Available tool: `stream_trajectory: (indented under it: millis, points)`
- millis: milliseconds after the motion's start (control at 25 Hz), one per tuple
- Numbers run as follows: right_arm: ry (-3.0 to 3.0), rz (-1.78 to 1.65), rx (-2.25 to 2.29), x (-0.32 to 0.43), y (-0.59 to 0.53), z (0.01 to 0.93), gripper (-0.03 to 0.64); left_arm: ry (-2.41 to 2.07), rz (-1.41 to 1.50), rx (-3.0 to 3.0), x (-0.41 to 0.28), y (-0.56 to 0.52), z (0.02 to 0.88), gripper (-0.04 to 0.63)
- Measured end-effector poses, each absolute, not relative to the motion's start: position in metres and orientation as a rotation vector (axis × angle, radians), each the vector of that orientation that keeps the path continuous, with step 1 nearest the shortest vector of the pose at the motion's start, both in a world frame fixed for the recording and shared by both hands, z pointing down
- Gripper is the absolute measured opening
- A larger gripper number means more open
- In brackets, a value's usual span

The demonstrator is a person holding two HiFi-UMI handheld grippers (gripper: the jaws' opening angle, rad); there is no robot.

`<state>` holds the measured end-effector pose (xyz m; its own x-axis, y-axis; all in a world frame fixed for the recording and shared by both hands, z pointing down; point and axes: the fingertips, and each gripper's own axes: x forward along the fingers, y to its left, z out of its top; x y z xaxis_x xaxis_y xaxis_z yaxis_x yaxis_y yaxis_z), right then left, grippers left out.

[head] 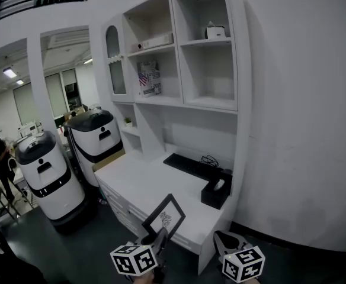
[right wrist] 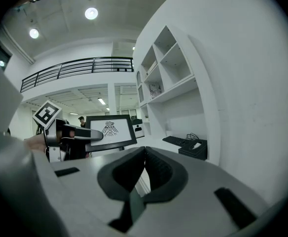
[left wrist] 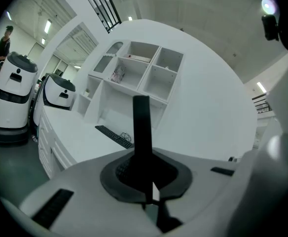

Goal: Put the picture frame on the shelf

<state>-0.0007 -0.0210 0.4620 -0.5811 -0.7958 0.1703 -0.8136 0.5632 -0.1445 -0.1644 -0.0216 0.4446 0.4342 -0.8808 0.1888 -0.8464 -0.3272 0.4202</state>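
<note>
Nearest the head camera, the left hand-held gripper [head: 160, 236] is clamped on the lower edge of the picture frame [head: 165, 216], which stands tipped onto one corner at 6 o'clock in that view, in the air just short of the surface's front edge. The left gripper view shows the frame edge-on as a thin black bar pinched between the pads. The right gripper view shows its black border around a white print.

It looks light, flat and stiff, so one pinch on the border should carry it. The glossy border may slip or swing in so narrow a grip, and any glazing over the print would be fragile. A hold on the rim is safer than one on the face.

At 3 o'clock from the frame, the right hand-held gripper [head: 223, 238] has its jaws together with nothing between them.

Beyond the frame at 12 o'clock lies the white surface [head: 143, 182], with a keyboard [head: 191, 165] and a black box [head: 216, 193] toward 1 o'clock. Higher at 12 o'clock is the shelf [head: 208, 102], with open compartments and a book [head: 149, 77] in one of them. Two white robots [head: 45, 170] stand at 9 o'clock.
</note>
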Motion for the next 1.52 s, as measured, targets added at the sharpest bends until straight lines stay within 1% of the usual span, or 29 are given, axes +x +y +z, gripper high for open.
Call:
stream_trajectory:
  millis: [320,520,1040,1520]
  points:
    - [-2.728,0.308,1.394,-0.048,-0.117,0.437,0.000,-1.412,-0.072,2.367,-0.191,-0.122,0.409,0.020]
    - [-2.739,0.282,1.409,-0.070,-0.152,0.426,0.000,-1.362,-0.137,2.398,-0.203,-0.164,0.391,0.020]
    - [-2.699,0.229,1.486,-0.074,-0.202,0.409,0.000,-1.312,-0.077,2.488,-0.196,-0.237,0.350,0.020]
    - [-2.726,0.018,1.483,-0.064,-0.285,0.351,0.000,-1.322,-0.123,2.532,-0.183,-0.322,0.295,0.020]
